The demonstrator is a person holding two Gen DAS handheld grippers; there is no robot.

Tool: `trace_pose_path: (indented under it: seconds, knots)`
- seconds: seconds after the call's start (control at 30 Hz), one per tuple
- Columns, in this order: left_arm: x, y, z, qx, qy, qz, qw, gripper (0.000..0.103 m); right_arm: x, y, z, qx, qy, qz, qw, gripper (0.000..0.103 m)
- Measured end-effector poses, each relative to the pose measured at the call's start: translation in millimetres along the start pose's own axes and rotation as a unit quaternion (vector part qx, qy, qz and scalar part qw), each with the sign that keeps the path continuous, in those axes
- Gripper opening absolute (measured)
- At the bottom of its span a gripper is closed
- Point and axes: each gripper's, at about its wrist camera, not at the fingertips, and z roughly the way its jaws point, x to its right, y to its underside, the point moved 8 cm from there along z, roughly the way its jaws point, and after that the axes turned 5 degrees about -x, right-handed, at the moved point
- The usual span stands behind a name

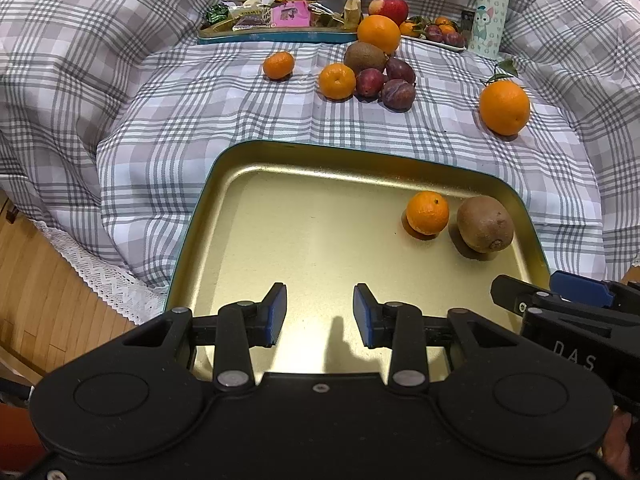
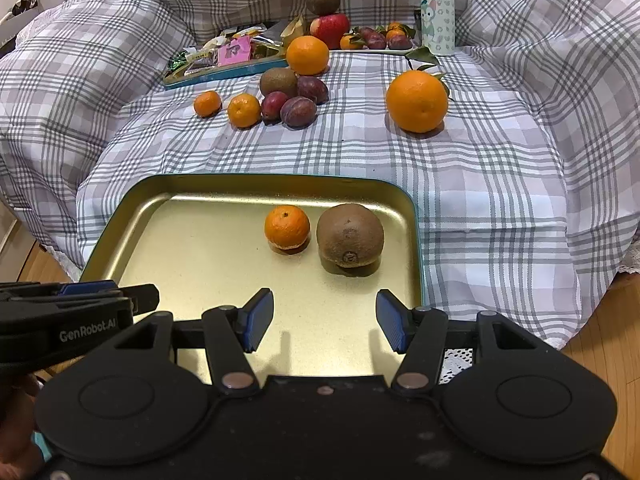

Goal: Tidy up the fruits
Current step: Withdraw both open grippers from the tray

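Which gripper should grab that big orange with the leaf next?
Probably the right gripper. The big leafy orange sits alone on the cloth beyond the gold tray's right corner, on that gripper's side. Its jaws are open and empty. The left gripper is farther away.

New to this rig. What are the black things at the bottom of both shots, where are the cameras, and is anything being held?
No robot arm here: a person holds a two-finger tool in each hand, and each carries a fisheye camera looking forward along its blue pads. One picture is from the left tool, the other from the right tool; each also glimpses the other at its edge. Both hang over a gold tray, jaws apart, holding nothing. In the tray lie a mandarin and a kiwi. On the checked cloth beyond: a large orange, more mandarins, plums, another kiwi, an apple, a snack tray and a bottle.
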Motion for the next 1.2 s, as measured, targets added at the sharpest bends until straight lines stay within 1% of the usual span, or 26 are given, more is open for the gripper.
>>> trace_pose_path:
  seconds: [0.23,0.63,0.9,1.2]
  knots:
    - [-0.3,0.9,-2.4,0.004,-0.002,0.000,1.0000,0.045,-0.1,1.0,-1.5,0.003,-0.001,0.001,1.000,0.059]
    - [-2.6,3.8,1.8,-0.008,0.000,-0.007,0.9999,0.045,-1.4,3.2,-1.3,0.001,-0.001,0.000,1.000,0.059]
    - [-0.7,5.0,2.1,-0.006,0.003,-0.002,1.0000,0.045,-1.2,4.2,1.9,-0.005,-0.003,0.004,1.000,0.059]
    - [-3.4,3.9,6.9,-0.018,0.002,-0.004,0.9998,0.045,1.7,4.7,7.8,-0.018,-0.004,0.011,1.000,0.059]
